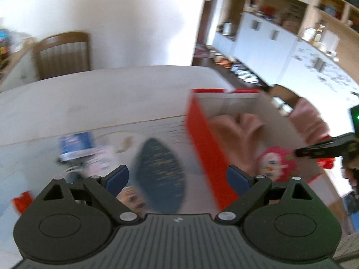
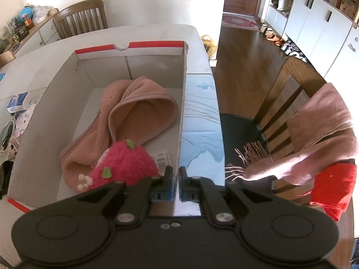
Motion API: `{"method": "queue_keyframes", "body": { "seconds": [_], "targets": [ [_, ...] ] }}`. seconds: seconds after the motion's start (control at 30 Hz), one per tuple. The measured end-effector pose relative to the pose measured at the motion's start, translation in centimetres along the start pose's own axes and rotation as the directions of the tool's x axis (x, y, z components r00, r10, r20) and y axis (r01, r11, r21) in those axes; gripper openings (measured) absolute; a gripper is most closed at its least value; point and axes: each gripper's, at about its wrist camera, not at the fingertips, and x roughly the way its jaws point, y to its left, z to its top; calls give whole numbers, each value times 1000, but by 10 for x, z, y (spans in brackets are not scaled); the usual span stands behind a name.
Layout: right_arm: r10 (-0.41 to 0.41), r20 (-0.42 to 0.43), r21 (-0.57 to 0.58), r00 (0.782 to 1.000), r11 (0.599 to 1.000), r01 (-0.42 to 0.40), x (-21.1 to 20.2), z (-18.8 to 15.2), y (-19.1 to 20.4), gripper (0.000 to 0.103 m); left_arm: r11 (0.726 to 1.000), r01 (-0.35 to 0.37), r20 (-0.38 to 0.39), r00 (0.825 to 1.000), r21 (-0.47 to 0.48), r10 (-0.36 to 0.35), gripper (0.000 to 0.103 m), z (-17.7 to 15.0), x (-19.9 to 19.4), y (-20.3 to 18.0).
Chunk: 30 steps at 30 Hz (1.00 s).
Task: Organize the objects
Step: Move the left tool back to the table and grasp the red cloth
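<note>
A red-and-white cardboard box (image 2: pixel 67 103) stands open on the table. Inside lie a folded pink towel (image 2: pixel 139 107) and a fuzzy pink plush toy (image 2: pixel 125 165). My right gripper (image 2: pixel 176 179) is shut on the box's right wall, one finger on each side of it. The left wrist view is blurred. It shows the box (image 1: pixel 202 145) from its red side, with the towel (image 1: pixel 237 125) and the toy (image 1: pixel 276 163) inside. My left gripper (image 1: pixel 178 179) is open and holds nothing. It hovers over a dark blue oval object (image 1: pixel 161 170) on the table, left of the box.
A blue-and-white packet (image 1: pixel 75 145) and a small doll face (image 1: pixel 132 199) lie on the table left of the box. A wooden chair (image 2: pixel 289 85) at the right carries a pink fringed scarf (image 2: pixel 314 139) and a red cloth (image 2: pixel 332 186). Another chair (image 2: pixel 80 18) stands at the far end.
</note>
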Motion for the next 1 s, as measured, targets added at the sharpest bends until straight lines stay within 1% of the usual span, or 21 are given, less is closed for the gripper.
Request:
{"method": "queue_keyframes", "body": {
  "seconds": [0.1, 0.2, 0.27, 0.3, 0.37, 0.47, 0.6, 0.7, 0.83, 1.0],
  "targets": [
    [-6, 0, -3, 1000, 1000, 6, 0, 1, 1, 4, 997, -68, -16, 998, -46, 68, 94, -11, -3, 30],
    [-12, -1, -4, 1000, 1000, 12, -1, 1, 2, 4, 986, -138, -35, 990, -92, 135, 94, -25, -3, 56],
    [-15, -2, -5, 1000, 1000, 15, 0, 0, 2, 4, 974, -189, -53, 982, -122, 184, 97, -34, -1, 75],
    [-17, -2, -6, 1000, 1000, 17, 0, 1, 3, 4, 968, -210, -59, 977, -139, 204, 101, -39, -1, 85],
    [-21, -3, -7, 1000, 1000, 21, 0, 1, 4, 4, 954, -242, -85, 969, -179, 230, 102, -48, 3, 104],
    [-26, -4, -9, 1000, 1000, 26, 0, 1, 5, 4, 933, -271, -136, 960, -237, 245, 102, -62, 12, 127],
    [-32, -5, -7, 999, 999, 32, 0, 2, 5, 4, 909, -320, -189, 942, -267, 276, 102, -79, 24, 145],
    [-36, -7, -7, 999, 999, 36, 0, 1, 6, 5, 891, -339, -225, 934, -303, 279, 102, -90, 33, 158],
    [-41, -9, -10, 999, 999, 40, 0, 1, 7, 5, 870, -374, -246, 920, -322, 305, 102, -98, 40, 167],
    [-44, -13, -12, 999, 999, 44, 2, 0, 7, 5, 851, -395, -263, 912, -345, 316, 101, -103, 48, 175]
  ]
}}
